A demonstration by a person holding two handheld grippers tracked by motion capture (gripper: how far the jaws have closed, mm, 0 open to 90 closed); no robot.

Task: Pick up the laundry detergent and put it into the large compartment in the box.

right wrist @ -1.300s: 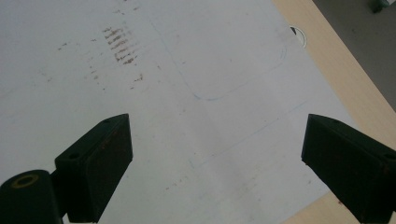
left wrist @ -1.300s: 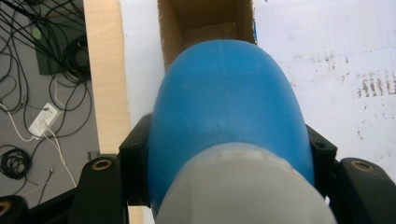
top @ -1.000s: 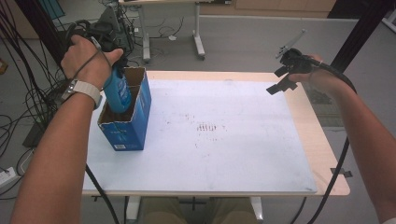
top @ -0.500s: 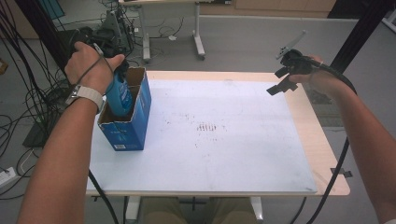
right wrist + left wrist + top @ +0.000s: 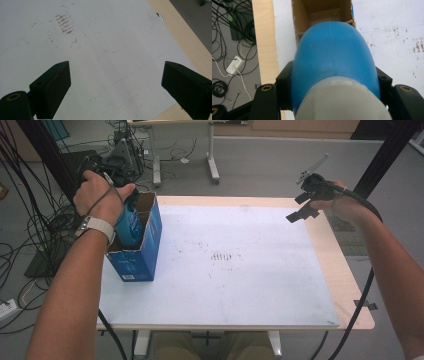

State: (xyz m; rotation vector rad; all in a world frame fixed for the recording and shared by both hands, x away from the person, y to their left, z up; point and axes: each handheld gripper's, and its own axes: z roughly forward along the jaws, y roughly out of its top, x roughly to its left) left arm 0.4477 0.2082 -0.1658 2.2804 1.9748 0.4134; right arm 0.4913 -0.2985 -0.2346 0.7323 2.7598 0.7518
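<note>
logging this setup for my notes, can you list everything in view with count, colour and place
bottle: one, blue with a pale grey cap end, held above the open box, partly inside it
box: one, blue outside and brown cardboard inside, top open, standing at the table's left edge
sheet: one, white with brown smudges and faint blue pen lines, covering most of the tabletop
table: one, light wood, centre of the high view
second table: one, pale legs, on the floor behind
cables: many, black, on the grey floor at left
wristwatch: one, white strap, left wrist
left gripper: one, black fingers shut on the bottle
right gripper: one, black fingers wide apart, held above the table's far right corner
</note>
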